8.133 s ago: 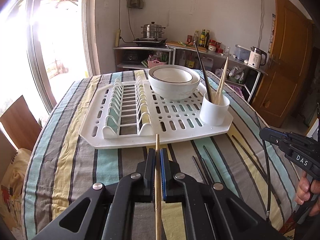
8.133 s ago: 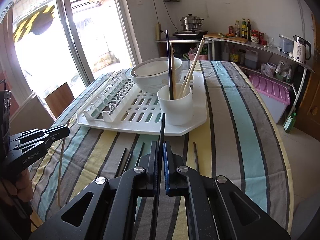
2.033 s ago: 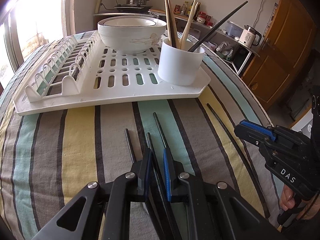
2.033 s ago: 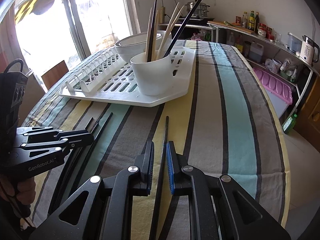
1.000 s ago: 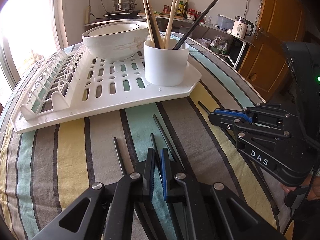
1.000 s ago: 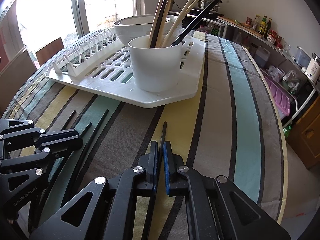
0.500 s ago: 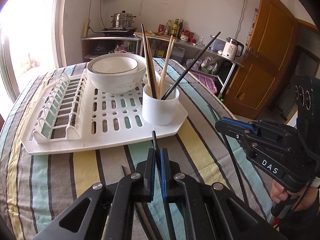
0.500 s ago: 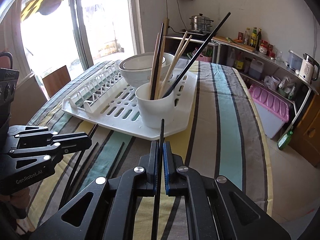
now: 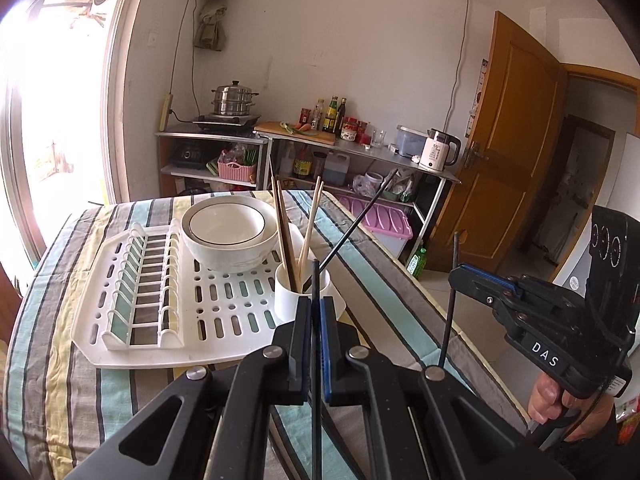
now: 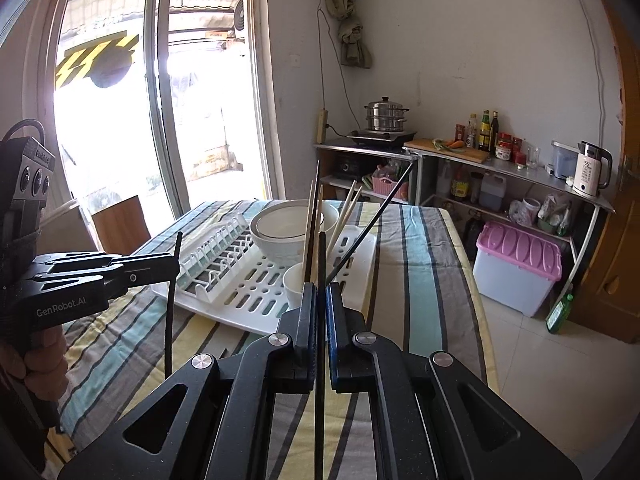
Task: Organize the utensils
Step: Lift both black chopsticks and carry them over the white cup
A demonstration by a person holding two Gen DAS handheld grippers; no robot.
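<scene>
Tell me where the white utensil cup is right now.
The white utensil cup stands on the near right corner of the white drying rack, just in front of the stacked bowls, in both wrist views.

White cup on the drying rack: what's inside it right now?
The white cup holds several chopsticks standing on end: pale wooden ones, brown ones, and a black one leaning right. Their lower ends are hidden by the cup's wall and the left gripper.

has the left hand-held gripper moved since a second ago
Yes, upward. The left hand-held gripper, shut on a black chopstick, has lifted off the striped tablecloth; the white cup now sits lower and smaller in its view.
</scene>
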